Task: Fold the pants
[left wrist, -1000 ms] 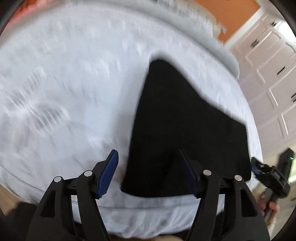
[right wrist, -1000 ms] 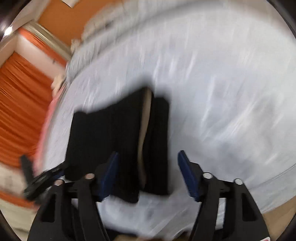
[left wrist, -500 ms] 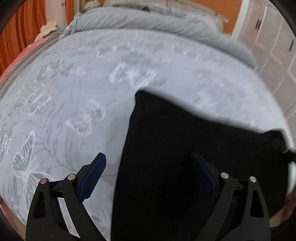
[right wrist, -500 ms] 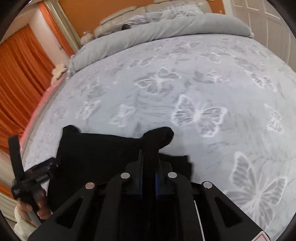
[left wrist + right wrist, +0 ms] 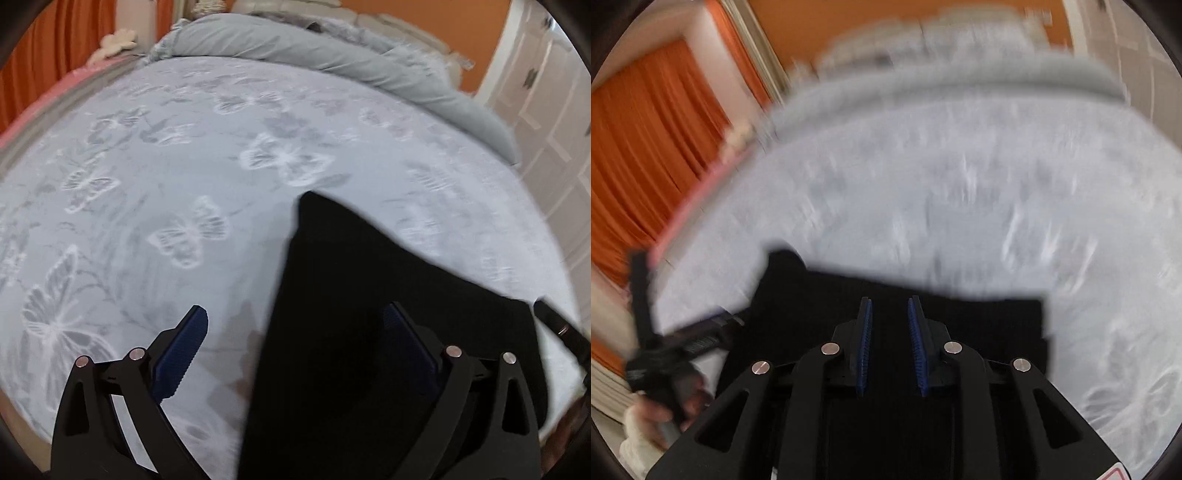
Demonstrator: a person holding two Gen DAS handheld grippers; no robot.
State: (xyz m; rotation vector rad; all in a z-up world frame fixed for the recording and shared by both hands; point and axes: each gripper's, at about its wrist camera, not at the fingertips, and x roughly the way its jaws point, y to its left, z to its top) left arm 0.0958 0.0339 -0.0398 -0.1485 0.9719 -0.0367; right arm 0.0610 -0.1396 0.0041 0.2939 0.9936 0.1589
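- Left wrist view: the bed point(image 5: 192, 155) fills most of the shot, covered in a pale grey sheet with white butterflies. A rolled grey duvet point(image 5: 332, 55) sits along the far edge, with an orange curtain point(image 5: 55, 48) off the far left corner and white panelled doors point(image 5: 554, 110) on the right.
- The black pants point(image 5: 369, 295) lie flat near the front edge, towards the right side of the bed.
- The left gripper point(image 5: 291, 343) has just been opening and now stands wide. Nothing is pinched; its right finger hangs over the pants, its left over bare sheet.
- Right wrist view: pretty blurry. Same bed point(image 5: 960, 192), orange curtain point(image 5: 646, 147) on the left, orange wall behind.
- The pants point(image 5: 979, 314) sit at the front edge under the right gripper point(image 5: 890, 310).
- Its jaws have just been opening again to a narrow gap, blue pads point(image 5: 918, 343) apart with no cloth between them.
- The left gripper point(image 5: 701, 339) shows at the pants' left edge, a hand point(image 5: 665, 406) on it.
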